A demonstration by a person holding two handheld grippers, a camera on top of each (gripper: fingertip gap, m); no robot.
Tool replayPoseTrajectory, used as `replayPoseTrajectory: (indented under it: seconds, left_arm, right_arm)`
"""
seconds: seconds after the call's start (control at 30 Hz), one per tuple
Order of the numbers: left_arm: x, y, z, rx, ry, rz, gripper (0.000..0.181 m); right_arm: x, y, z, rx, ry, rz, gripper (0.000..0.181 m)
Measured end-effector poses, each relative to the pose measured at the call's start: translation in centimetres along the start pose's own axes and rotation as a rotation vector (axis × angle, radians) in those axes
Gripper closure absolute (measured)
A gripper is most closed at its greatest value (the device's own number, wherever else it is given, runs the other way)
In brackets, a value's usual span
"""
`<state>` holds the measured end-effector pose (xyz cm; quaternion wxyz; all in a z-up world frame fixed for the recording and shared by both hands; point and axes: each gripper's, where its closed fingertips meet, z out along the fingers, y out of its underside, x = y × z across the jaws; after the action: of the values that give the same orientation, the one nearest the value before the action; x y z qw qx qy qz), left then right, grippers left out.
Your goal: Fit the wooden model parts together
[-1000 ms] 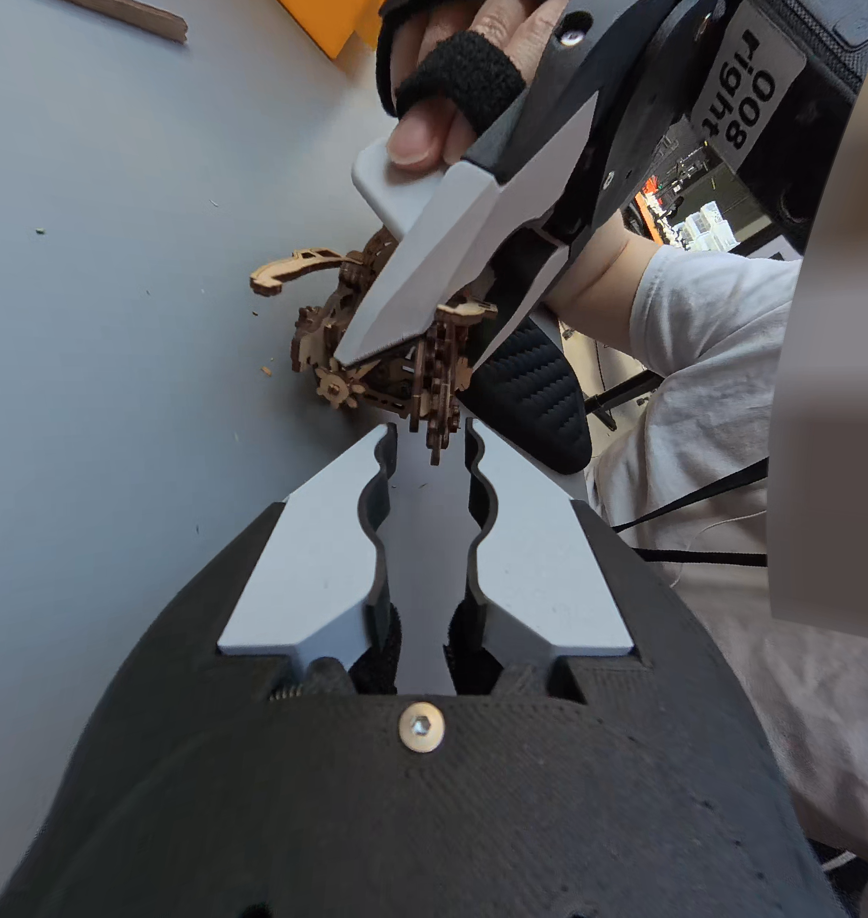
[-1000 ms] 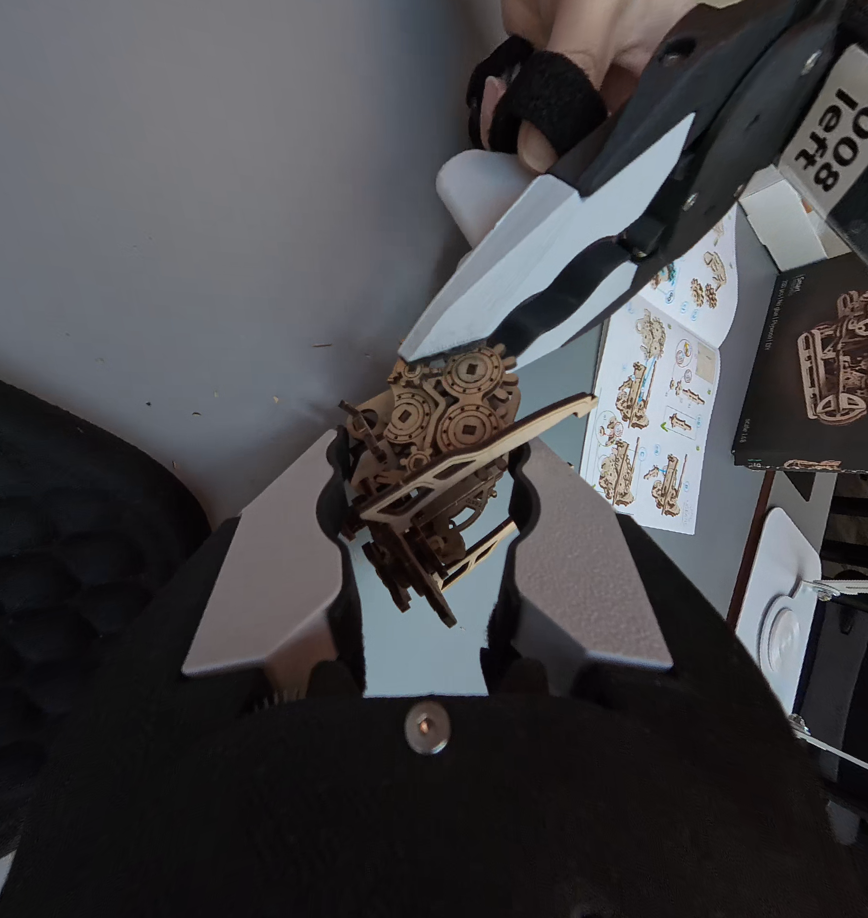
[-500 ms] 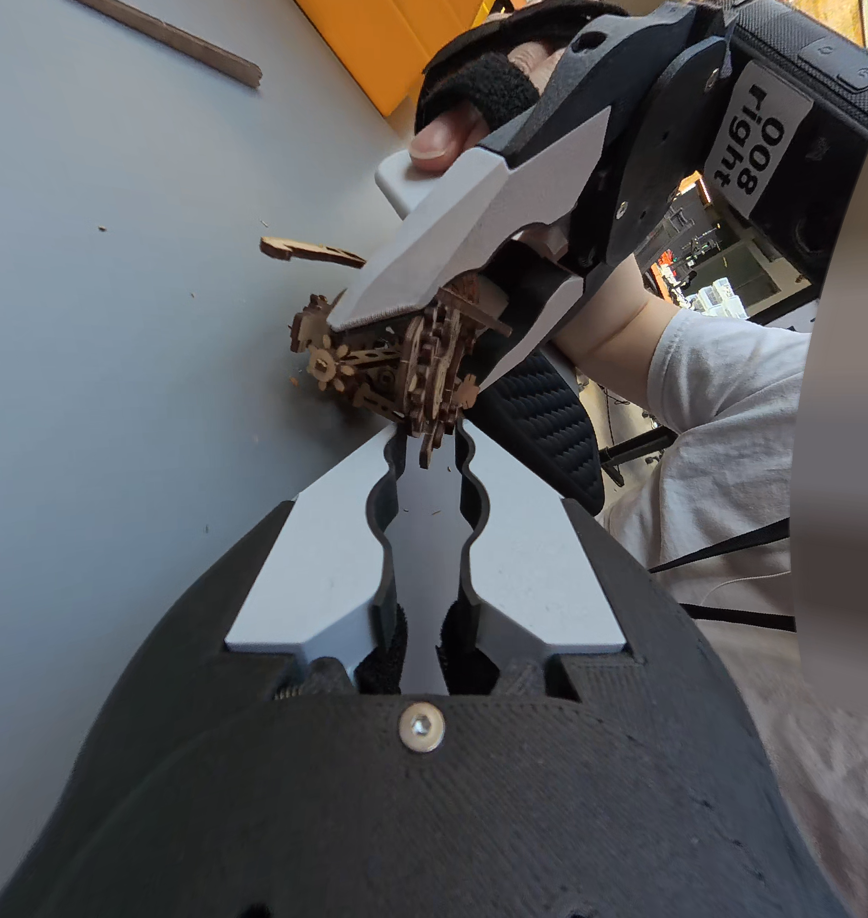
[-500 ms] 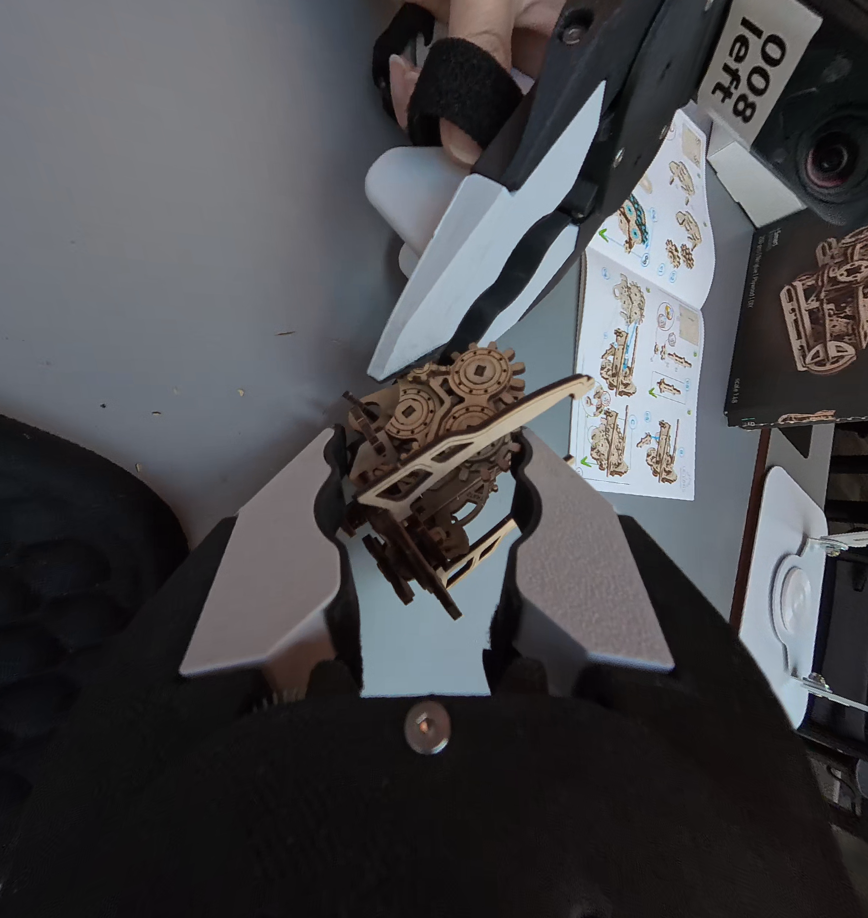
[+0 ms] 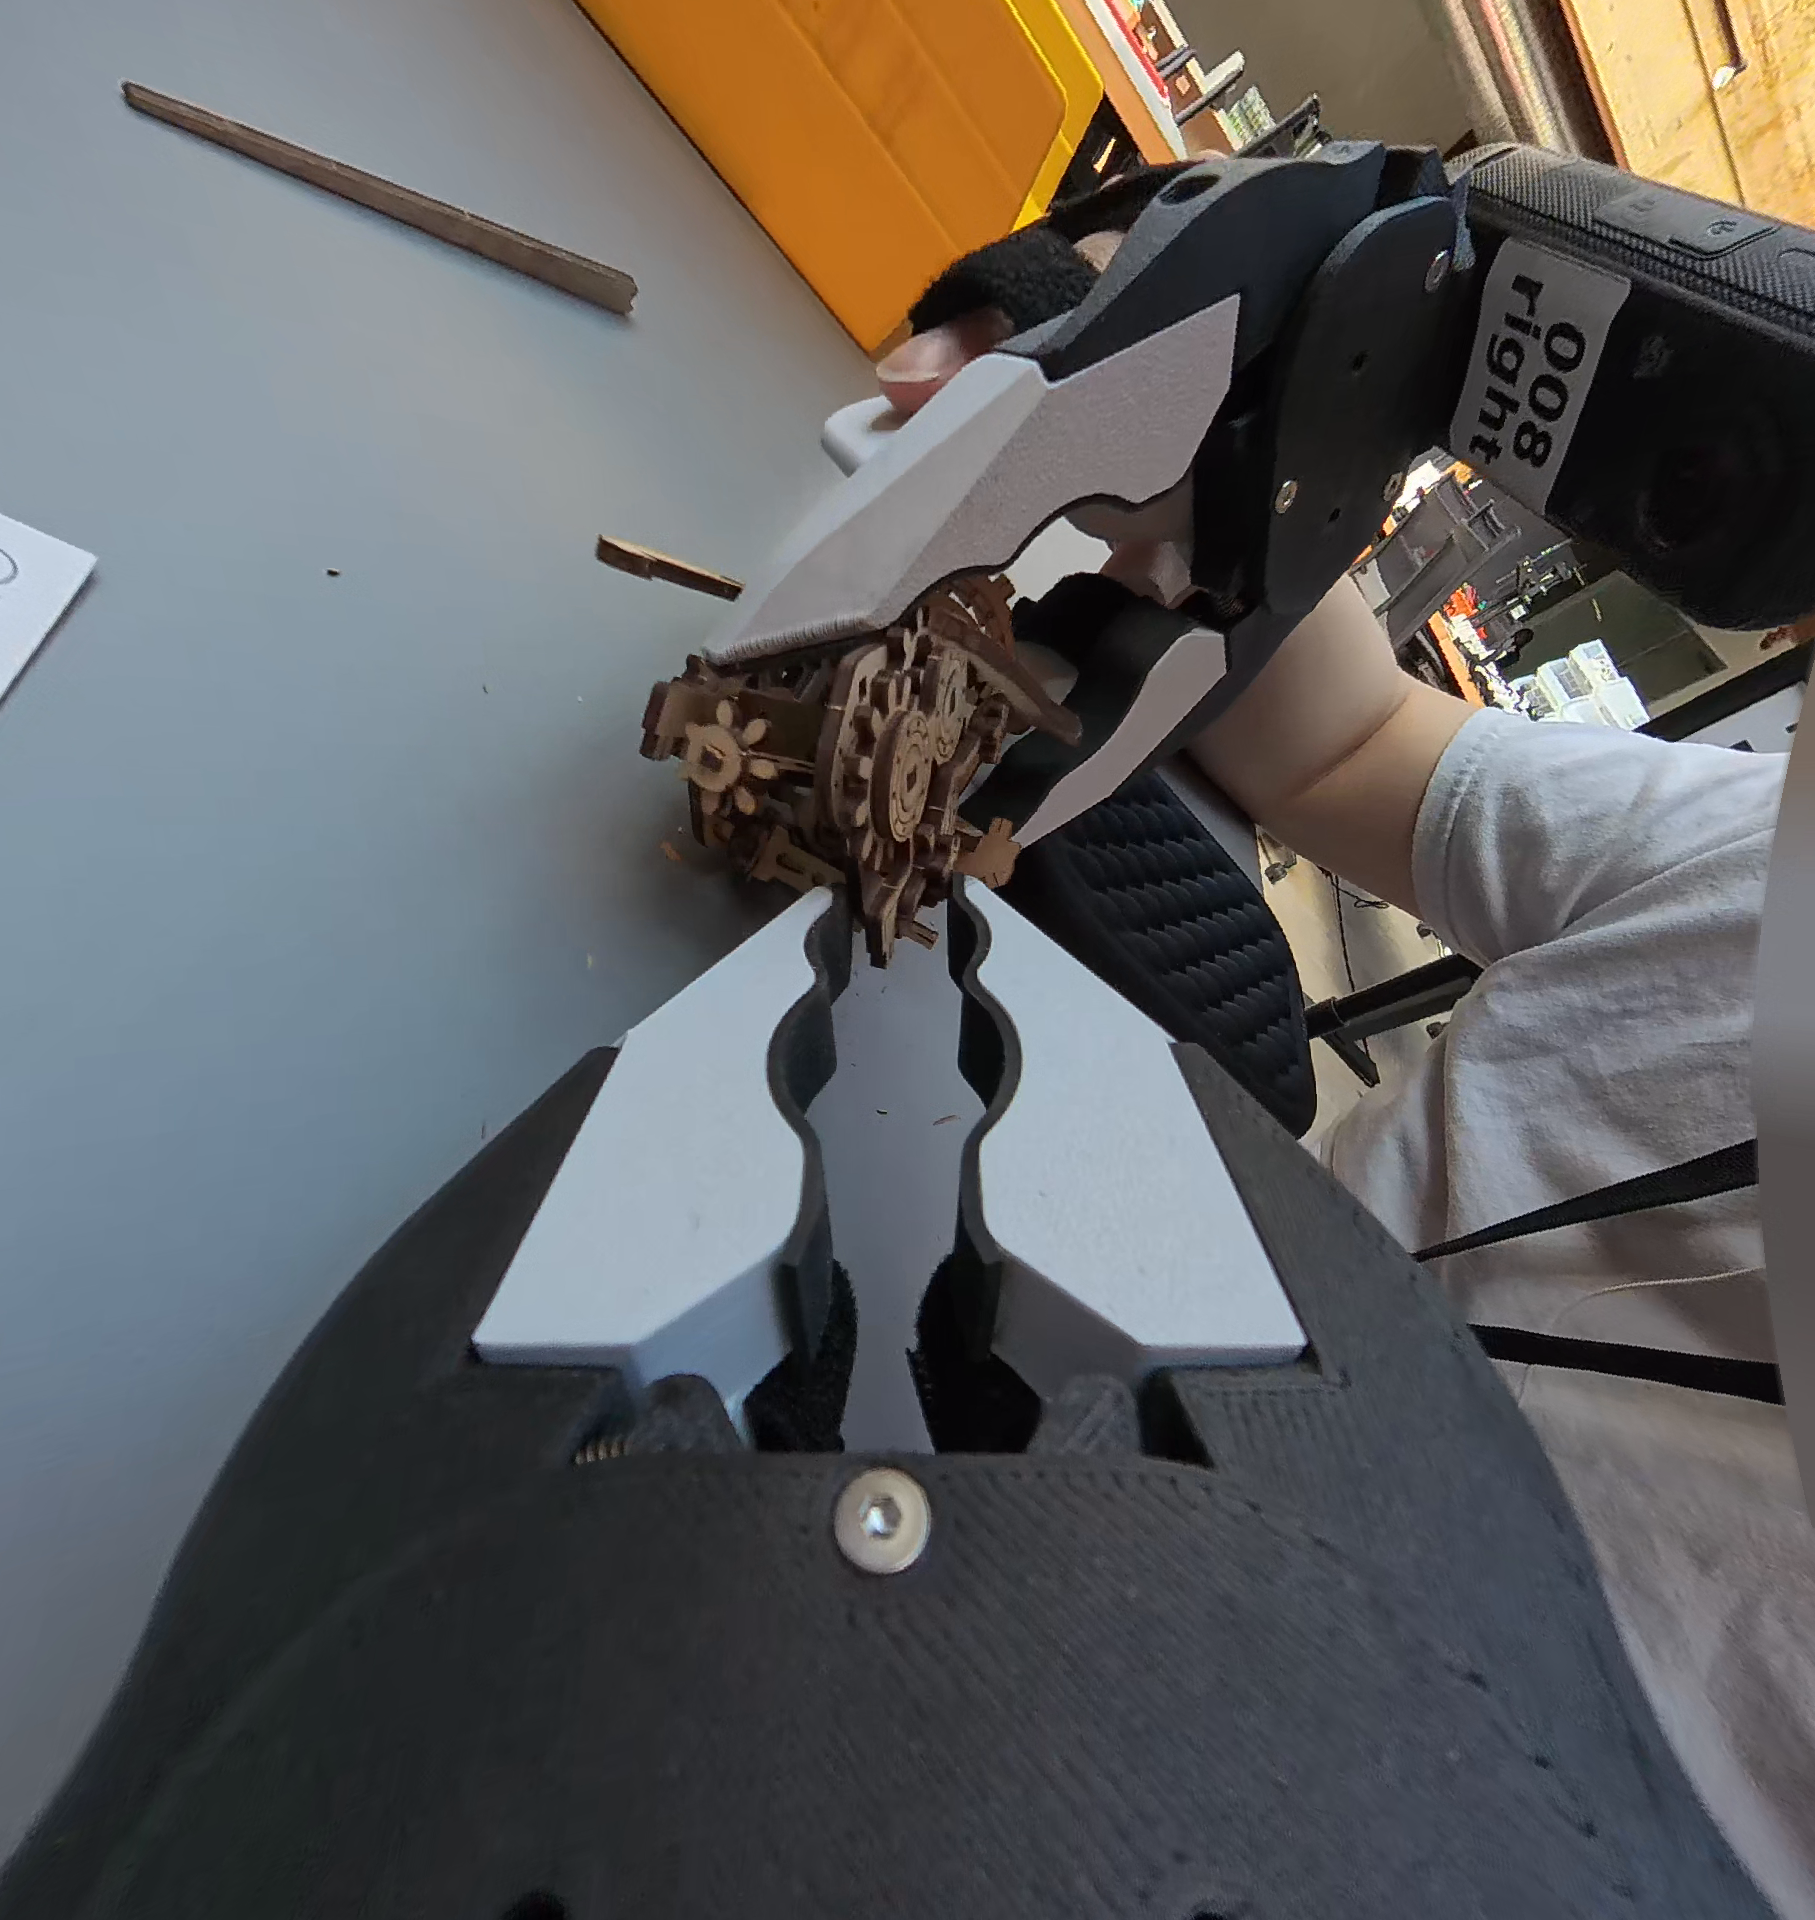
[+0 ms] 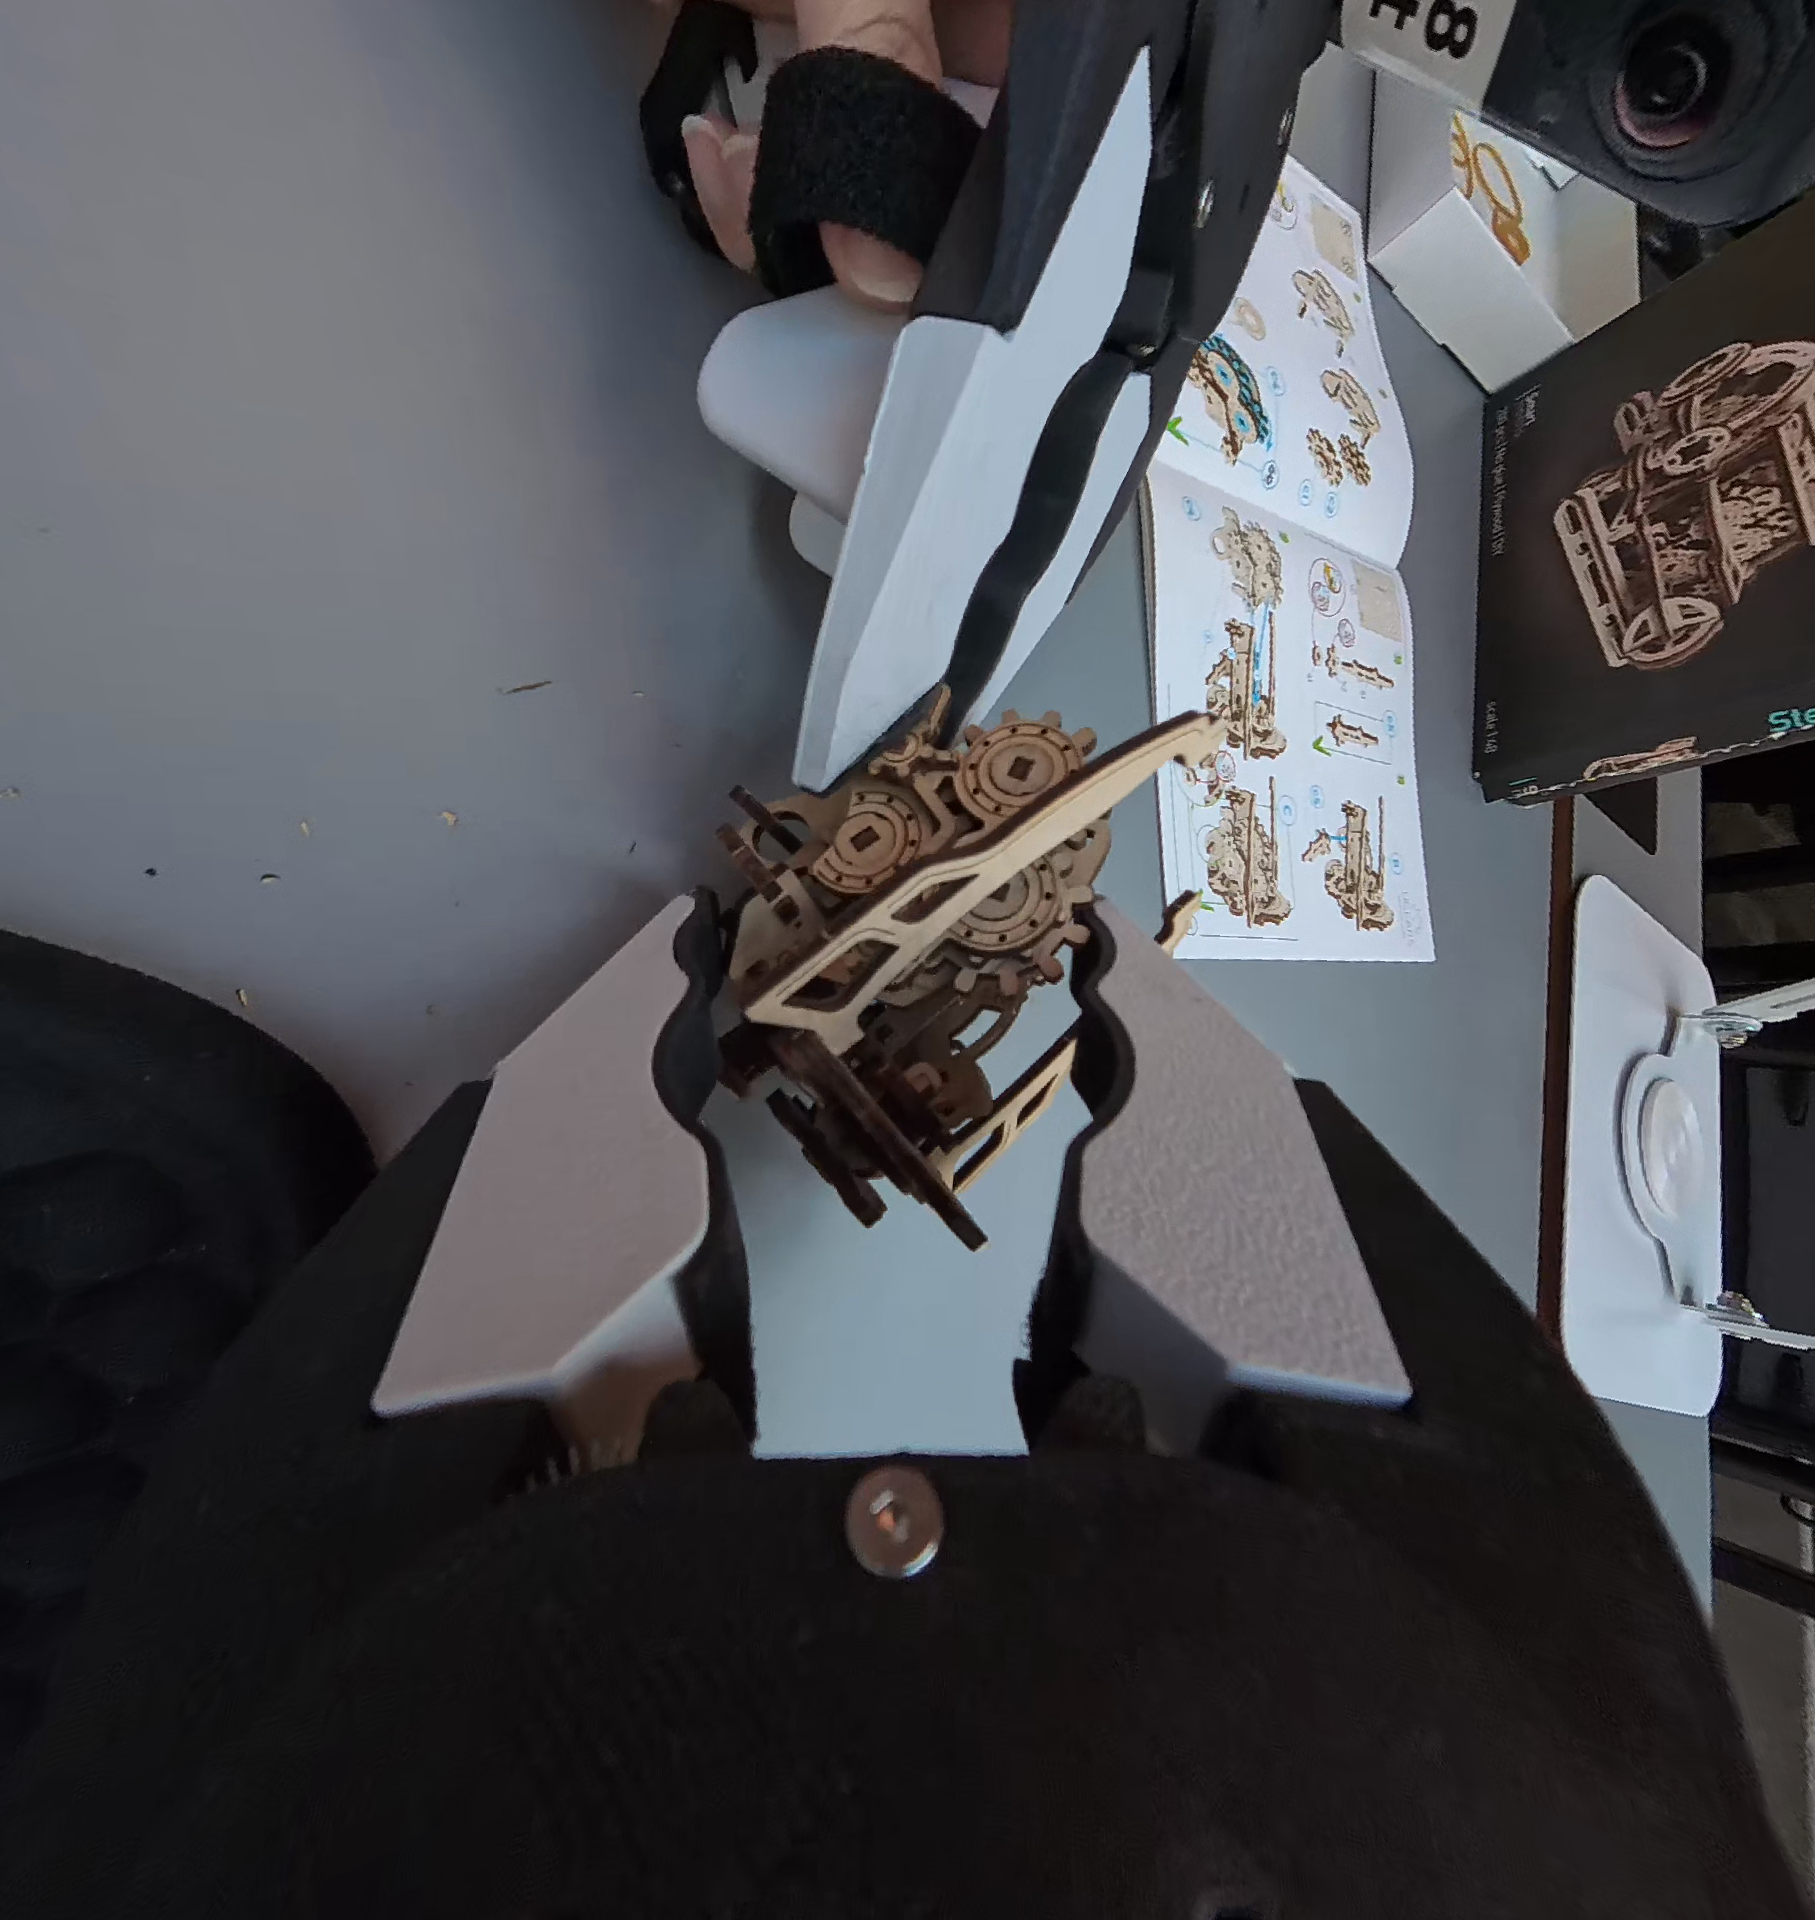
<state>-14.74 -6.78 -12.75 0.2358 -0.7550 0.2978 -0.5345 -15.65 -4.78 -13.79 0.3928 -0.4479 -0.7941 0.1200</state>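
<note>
A small wooden gear model is clamped between my right gripper's fingers, held above the grey table. It has several cog wheels and a pale lever arm sticking out to the right. In the left wrist view the model sits just past my left gripper, whose nearly closed tips pinch a thin lower edge of it. The right gripper comes in from the upper right there. In the right wrist view the left gripper comes down from above onto the top gears.
An open instruction booklet, a black model box and a small white box lie to the right. A wooden strip, a small wooden offcut and a yellow bin lie farther off. A black chair stands at the table edge. My two grippers' fingertips are within a few centimetres of each other.
Both grippers have tilted and turned together with the model between them. The left gripper now stands steeper over the top gears, and more of the far table shows.
</note>
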Motion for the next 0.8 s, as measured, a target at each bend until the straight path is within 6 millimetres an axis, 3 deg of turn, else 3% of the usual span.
replayPoseTrajectory:
  seconds: [0.27, 0.8]
  left_arm:
    - [-0.1, 0.1, 0.0, -0.019, -0.016, 0.033, 0.165]
    - [-0.4, 0.0, -0.4, -0.024, -0.026, 0.069, 0.165]
  right_arm:
    - [-0.1, 0.0, -1.6, -0.004, 0.017, -0.005, 0.120]
    - [0.2, 0.1, -1.4, -0.034, 0.058, 0.009, 0.124]
